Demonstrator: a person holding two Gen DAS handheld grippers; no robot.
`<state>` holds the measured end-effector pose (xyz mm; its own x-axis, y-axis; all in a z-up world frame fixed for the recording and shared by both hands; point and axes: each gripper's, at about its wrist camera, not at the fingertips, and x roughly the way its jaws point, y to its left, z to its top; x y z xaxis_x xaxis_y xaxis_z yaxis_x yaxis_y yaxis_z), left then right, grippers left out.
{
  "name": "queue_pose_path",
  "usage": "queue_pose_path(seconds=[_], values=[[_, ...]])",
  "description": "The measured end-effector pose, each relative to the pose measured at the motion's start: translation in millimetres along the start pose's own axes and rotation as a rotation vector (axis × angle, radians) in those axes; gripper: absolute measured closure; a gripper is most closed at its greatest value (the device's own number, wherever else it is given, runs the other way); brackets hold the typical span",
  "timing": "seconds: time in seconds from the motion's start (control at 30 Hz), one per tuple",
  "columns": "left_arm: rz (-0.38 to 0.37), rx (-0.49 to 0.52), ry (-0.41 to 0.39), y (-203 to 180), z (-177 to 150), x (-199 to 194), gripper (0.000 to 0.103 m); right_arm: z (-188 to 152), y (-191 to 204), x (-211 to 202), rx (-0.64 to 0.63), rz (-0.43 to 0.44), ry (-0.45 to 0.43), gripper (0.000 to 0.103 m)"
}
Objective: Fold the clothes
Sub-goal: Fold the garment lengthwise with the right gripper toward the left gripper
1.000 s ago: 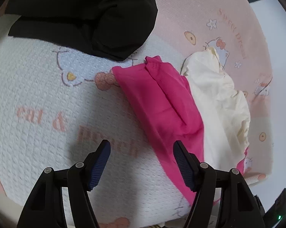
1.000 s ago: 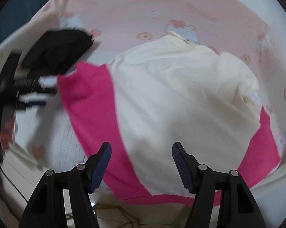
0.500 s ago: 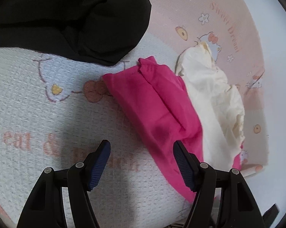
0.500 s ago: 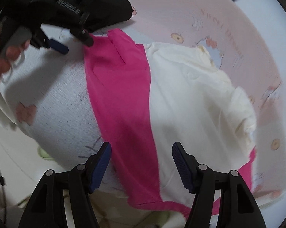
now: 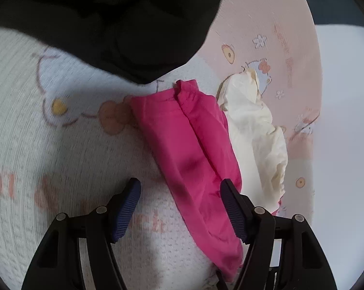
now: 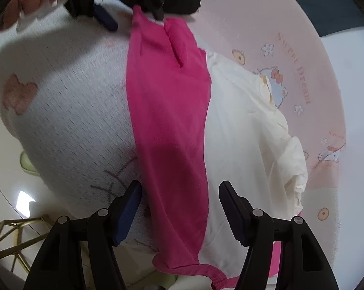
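Note:
A bright pink garment (image 5: pixel 194 149) lies as a long strip on the blanket, with a cream garment (image 5: pixel 256 133) over its right side. My left gripper (image 5: pixel 181 188) is open just above the pink strip's far end, whose edge runs between the fingers. In the right wrist view the pink garment (image 6: pixel 167 120) stretches away from me beside the cream garment (image 6: pixel 249 140). My right gripper (image 6: pixel 180 188) is open over its near end. The left gripper (image 6: pixel 136 17), held by a hand (image 6: pixel 36 2), shows at the far end. A black garment (image 5: pixel 114 21) lies beyond.
The clothes lie on a white and pink cartoon-print blanket (image 5: pixel 61 145). Its near edge drops to a pale floor (image 6: pixel 10 188), where a gold wire frame (image 6: pixel 15 232) stands. A white surface (image 5: pixel 344 120) borders the blanket on the right.
The left gripper has moved in toward the pink garment, which now sits between its fingers. The right gripper has swung left and closer, over the pink strip's near end.

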<state>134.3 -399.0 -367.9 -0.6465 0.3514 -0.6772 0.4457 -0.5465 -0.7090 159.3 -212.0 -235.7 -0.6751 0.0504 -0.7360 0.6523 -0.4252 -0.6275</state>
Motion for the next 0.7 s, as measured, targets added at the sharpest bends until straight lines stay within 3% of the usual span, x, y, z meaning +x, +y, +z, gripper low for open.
queue_pose_path(seconds=[0.13,0.3,0.57,0.7], values=[[0.027,0.049,0.016,-7,13,8,0.037,4,0,4,0.014,-0.029,0.009,0.037],[0.036,0.075,0.009,-11,25,16,0.037,15,9,11,-0.055,-0.144,-0.004,0.038],[-0.035,0.042,-0.039,-2,22,16,0.037,26,31,21,-0.194,-0.34,-0.059,0.038],[-0.026,0.071,-0.053,-4,17,16,0.037,25,30,23,-0.177,-0.317,-0.06,0.045]])
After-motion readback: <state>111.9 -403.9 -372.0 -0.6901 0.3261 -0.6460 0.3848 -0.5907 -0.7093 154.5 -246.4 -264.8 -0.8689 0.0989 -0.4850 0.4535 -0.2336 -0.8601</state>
